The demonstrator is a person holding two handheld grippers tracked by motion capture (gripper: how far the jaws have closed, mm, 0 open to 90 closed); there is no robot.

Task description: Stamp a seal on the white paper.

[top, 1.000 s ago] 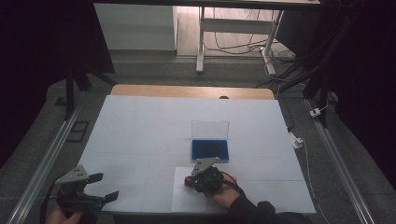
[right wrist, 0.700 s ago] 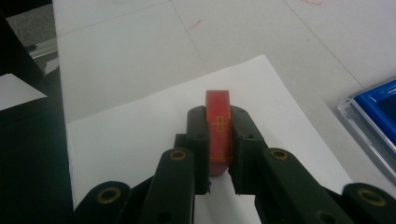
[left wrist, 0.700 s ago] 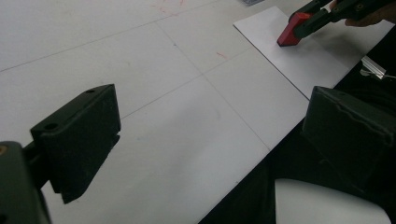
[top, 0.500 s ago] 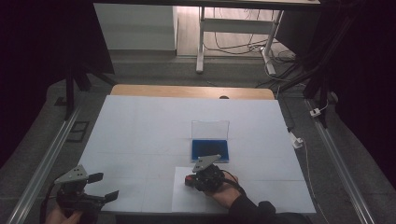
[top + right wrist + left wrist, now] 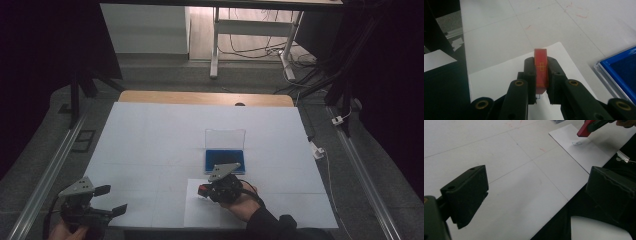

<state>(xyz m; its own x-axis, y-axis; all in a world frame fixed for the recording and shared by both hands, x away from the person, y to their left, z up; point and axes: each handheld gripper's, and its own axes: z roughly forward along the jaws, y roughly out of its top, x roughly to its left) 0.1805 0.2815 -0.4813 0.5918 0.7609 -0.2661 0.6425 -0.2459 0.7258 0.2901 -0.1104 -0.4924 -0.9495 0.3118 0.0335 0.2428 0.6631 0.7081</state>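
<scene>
Over the paper sheet (image 5: 205, 210) near the ink pad (image 5: 224, 161) | my right gripper (image 5: 541, 75) clamps the red stamp (image 5: 541, 71) | stamp looks light, stiff, smooth-sided, so I grip mid-body | left gripper (image 5: 536, 192) wide open, idle.

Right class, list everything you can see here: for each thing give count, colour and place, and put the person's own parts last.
table: one, white top, centre.
paper: one sheet, white, near edge of the table, a small print on it.
stamp: one, red, held above the paper.
ink pad: one, blue, clear lid open, just beyond the paper.
desk legs: white, on the floor beyond the table.
left gripper: one, black, open, at the table's near left corner.
right gripper: one, black, shut on the stamp.
</scene>
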